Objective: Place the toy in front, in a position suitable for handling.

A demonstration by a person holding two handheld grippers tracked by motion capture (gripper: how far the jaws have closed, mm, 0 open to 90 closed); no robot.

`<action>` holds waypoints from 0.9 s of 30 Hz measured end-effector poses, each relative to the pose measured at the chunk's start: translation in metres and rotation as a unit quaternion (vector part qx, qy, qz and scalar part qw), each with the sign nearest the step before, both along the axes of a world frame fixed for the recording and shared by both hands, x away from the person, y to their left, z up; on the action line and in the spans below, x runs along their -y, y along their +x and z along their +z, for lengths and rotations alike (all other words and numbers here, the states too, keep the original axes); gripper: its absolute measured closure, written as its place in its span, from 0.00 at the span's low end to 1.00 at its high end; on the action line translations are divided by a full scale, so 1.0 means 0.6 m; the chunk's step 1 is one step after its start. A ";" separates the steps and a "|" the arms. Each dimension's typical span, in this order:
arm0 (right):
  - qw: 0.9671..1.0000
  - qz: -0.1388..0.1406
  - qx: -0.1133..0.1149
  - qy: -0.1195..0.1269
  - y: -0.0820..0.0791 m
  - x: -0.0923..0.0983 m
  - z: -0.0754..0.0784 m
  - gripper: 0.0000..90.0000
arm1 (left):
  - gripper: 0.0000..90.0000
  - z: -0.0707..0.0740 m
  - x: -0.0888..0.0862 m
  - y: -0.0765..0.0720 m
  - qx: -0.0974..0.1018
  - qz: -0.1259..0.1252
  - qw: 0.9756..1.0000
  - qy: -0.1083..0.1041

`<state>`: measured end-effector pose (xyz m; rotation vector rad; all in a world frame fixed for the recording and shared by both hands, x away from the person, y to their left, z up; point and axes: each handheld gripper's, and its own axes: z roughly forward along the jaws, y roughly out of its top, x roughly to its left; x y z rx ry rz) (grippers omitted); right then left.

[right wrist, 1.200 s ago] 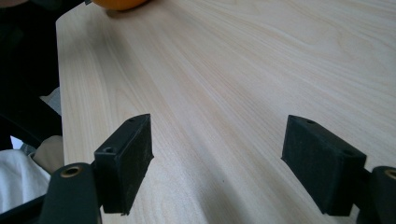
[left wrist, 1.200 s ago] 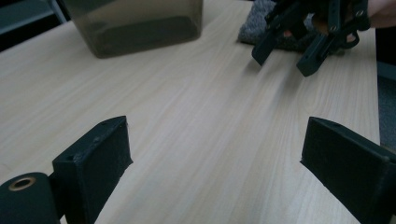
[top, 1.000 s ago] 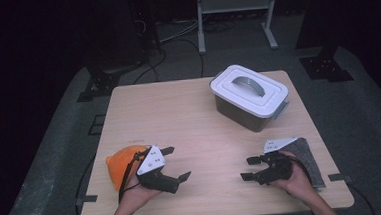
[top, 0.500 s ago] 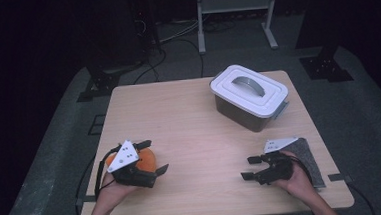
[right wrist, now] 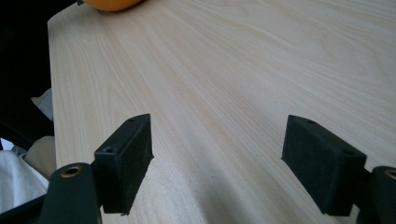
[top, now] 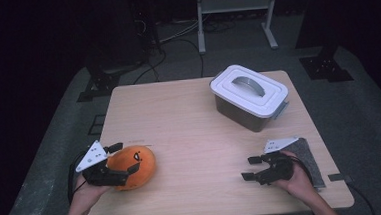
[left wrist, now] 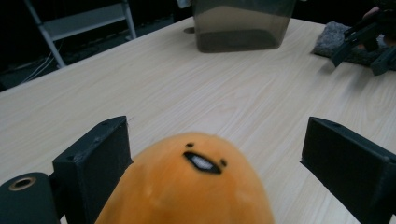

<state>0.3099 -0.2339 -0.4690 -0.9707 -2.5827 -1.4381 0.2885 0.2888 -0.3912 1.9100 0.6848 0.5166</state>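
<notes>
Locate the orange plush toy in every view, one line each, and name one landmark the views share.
High view: orange plush toy at the table's near left, between the open jaws of the left gripper.
Left gripper view: bottom centre, between the two black jaws, its face pointing away.
Right gripper view: a sliver at the top left edge.
Shared landmark: the light wooden table.

Pale wood-grain table top, smooth and matt. Soft orange plush toy with a fine, fuzzy nap and a stitched face. Matt black jaws on the left gripper and the right gripper, apparently hard plastic. Smooth white plastic lid on a translucent grey plastic storage box. Rough grey felt-like cloth.
</notes>
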 end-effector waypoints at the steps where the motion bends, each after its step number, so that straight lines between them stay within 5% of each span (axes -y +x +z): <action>1: 1.000 -0.001 -0.001 0.000 0.000 0.000 0.000 0.26 | 0.08 -0.004 -0.004 0.002 -0.005 0.002 1.000 -0.001; 11: 1.000 -0.002 0.001 0.001 -0.001 0.002 0.001 0.26 | 0.14 -0.037 -0.025 0.012 -0.030 0.011 0.999 0.011; 12: 1.000 -0.002 0.001 0.001 -0.001 0.002 0.001 0.26 | 0.15 -0.054 -0.022 0.015 -0.033 0.016 0.998 0.057; 13: 1.000 -0.002 0.002 0.000 0.000 0.002 0.001 0.26 | 0.15 -0.063 -0.021 0.017 -0.031 0.022 0.997 0.068; 15: 1.000 -0.002 0.002 0.001 0.000 0.002 0.001 0.26 | 0.16 -0.072 -0.024 0.023 -0.040 0.026 0.998 0.039; 17: 1.000 -0.002 0.002 0.001 0.000 0.002 0.001 0.26 | 0.19 -0.072 -0.025 0.025 -0.043 0.030 0.998 0.035; 27: 1.000 -0.003 0.000 0.001 0.001 0.001 0.000 0.26 | 0.41 -0.070 -0.018 0.026 -0.054 0.049 0.996 0.043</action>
